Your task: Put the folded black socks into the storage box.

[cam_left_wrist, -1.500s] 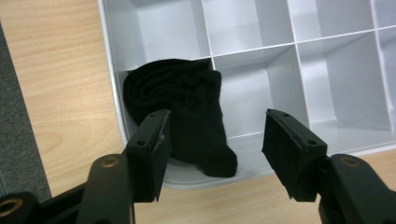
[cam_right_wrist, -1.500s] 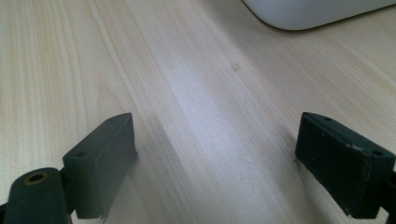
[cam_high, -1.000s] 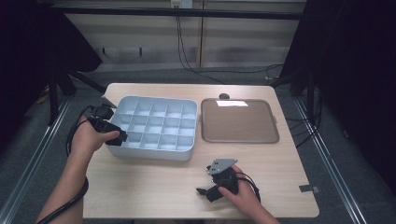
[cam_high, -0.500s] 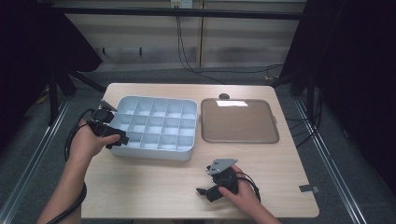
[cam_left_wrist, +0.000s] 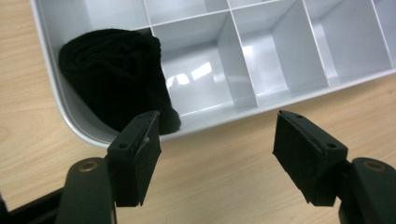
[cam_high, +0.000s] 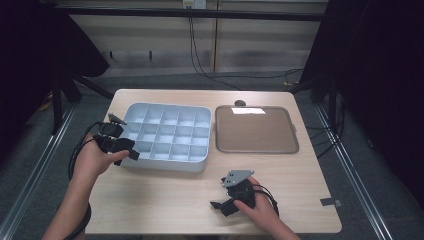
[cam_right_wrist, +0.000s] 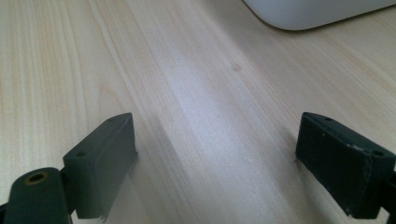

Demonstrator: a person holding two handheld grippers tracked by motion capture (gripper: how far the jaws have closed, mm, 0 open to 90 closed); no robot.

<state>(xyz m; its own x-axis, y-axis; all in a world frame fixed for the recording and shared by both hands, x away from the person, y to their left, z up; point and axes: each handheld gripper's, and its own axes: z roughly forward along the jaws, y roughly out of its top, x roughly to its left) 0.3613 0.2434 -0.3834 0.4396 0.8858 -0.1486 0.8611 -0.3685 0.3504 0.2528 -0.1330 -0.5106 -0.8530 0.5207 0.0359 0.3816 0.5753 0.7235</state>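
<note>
A grey compartment tray (cam_high: 165, 167) lies on the wooden table's left half. In the left gripper view a rolled black cloth (cam_left_wrist: 112, 74) lies in a corner compartment of the tray (cam_left_wrist: 261, 100). My left gripper (cam_left_wrist: 217, 128) stands open just outside that corner, above the table, with nothing between its jaws. In the high view the left gripper (cam_high: 129, 149) sits at the tray's near left corner. My right gripper (cam_high: 222, 206) rests low near the table's front edge. It is open (cam_right_wrist: 215, 140) over bare wood, with the tray's rounded corner (cam_right_wrist: 317, 11) beyond it.
A flat brown tray (cam_high: 257, 130) lies to the right of the grey one. A small dark object (cam_high: 240, 103) sits at the table's back edge. A grey tape piece (cam_high: 330, 202) marks the front right corner. Cables trail from both grippers.
My left hand and gripper have shifted slightly left and toward me at the tray's corner. The right gripper has stayed put.
</note>
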